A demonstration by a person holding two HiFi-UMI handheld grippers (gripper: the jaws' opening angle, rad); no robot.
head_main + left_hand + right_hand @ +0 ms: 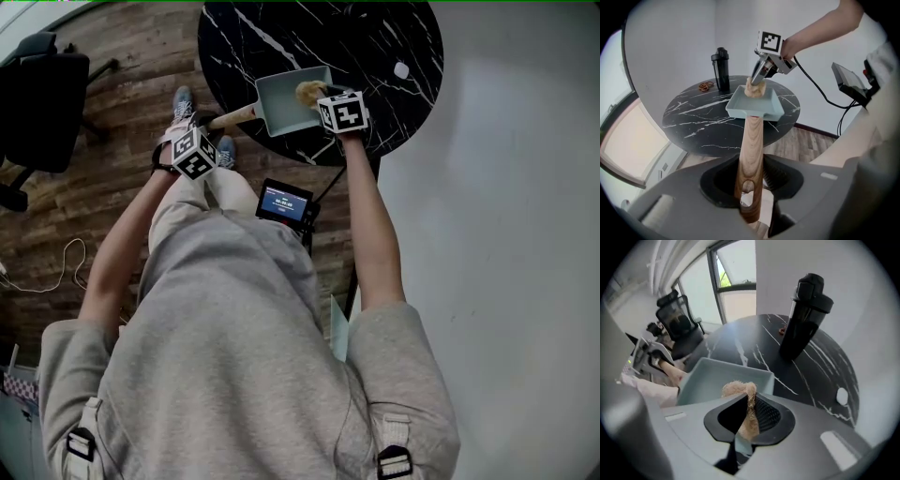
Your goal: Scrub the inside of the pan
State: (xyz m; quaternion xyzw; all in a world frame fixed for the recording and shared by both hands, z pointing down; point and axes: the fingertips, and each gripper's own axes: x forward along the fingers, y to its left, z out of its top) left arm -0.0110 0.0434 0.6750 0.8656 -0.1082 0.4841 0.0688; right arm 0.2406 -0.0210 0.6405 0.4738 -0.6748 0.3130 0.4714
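One pan (281, 108), one bottle (804, 315) showing on the table (375, 47) — left gripper (750, 186) is clamping the pan's handle (751, 145). The right gripper (747, 417) is pinching one sponge (737, 389) over the pan.

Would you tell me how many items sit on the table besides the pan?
3: a black bottle, brown rings beside it, a small white disc near the edge of the table; more may be hidden.

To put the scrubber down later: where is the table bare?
Bare tabletop: the stretch between the pan, the bottle and its near edge; also between bottle and white disc. Crowded inside the pan, where the right hand-held gripper holds the scrubber.
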